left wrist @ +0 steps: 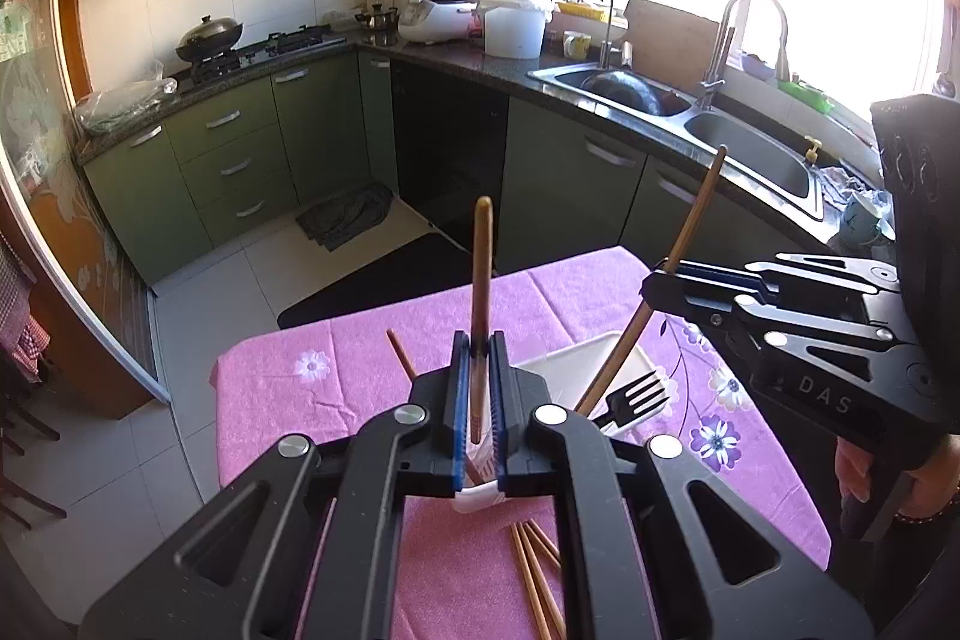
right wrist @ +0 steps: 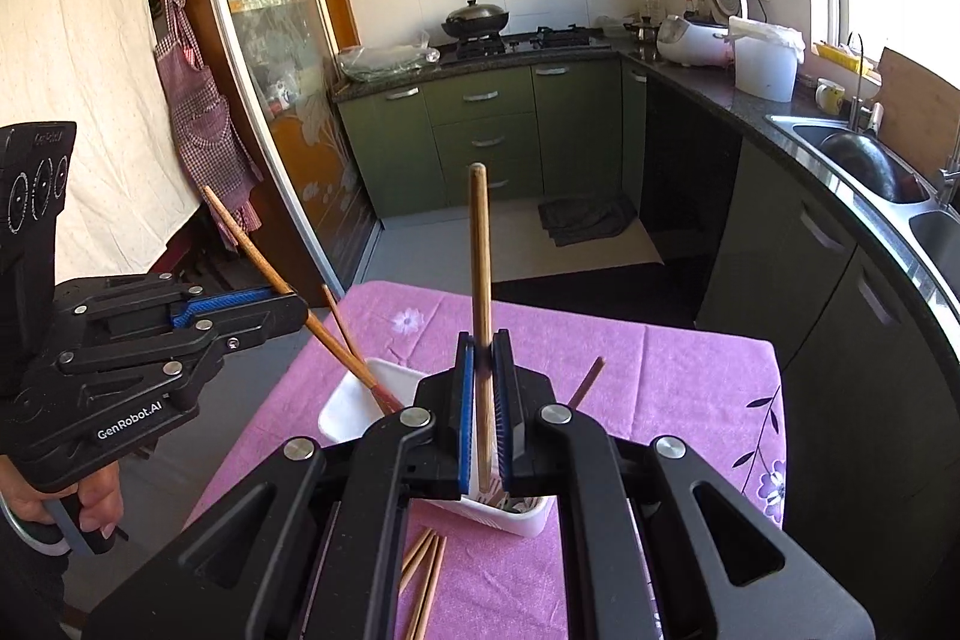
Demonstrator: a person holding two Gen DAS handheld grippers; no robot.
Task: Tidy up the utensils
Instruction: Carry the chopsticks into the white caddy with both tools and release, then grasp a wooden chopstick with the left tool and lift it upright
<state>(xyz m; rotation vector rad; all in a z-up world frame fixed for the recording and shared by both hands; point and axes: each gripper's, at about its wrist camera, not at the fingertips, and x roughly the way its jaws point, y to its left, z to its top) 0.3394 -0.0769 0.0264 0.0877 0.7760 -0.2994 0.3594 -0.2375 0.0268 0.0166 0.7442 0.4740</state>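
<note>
Both grippers hang over a white tray (left wrist: 591,361) (right wrist: 345,403) on a table with a pink flowered cloth (left wrist: 336,376). My left gripper (left wrist: 478,340) (right wrist: 300,307) is shut on a wooden chopstick (left wrist: 482,268) (right wrist: 252,244) that slants down to the tray. My right gripper (right wrist: 483,340) (left wrist: 651,286) is shut on a second chopstick (right wrist: 479,250) (left wrist: 690,220), whose lower end reaches into the tray beside a black fork (left wrist: 636,394). Several loose chopsticks (left wrist: 534,568) (right wrist: 426,568) lie on the cloth near me.
Single chopsticks lie on the cloth at the far side (left wrist: 400,353) (right wrist: 588,381). A hand (right wrist: 66,511) holds the left gripper's handle. Green cabinets, a stove with a wok (left wrist: 209,34) and a double sink (left wrist: 690,112) ring the floor beyond the table.
</note>
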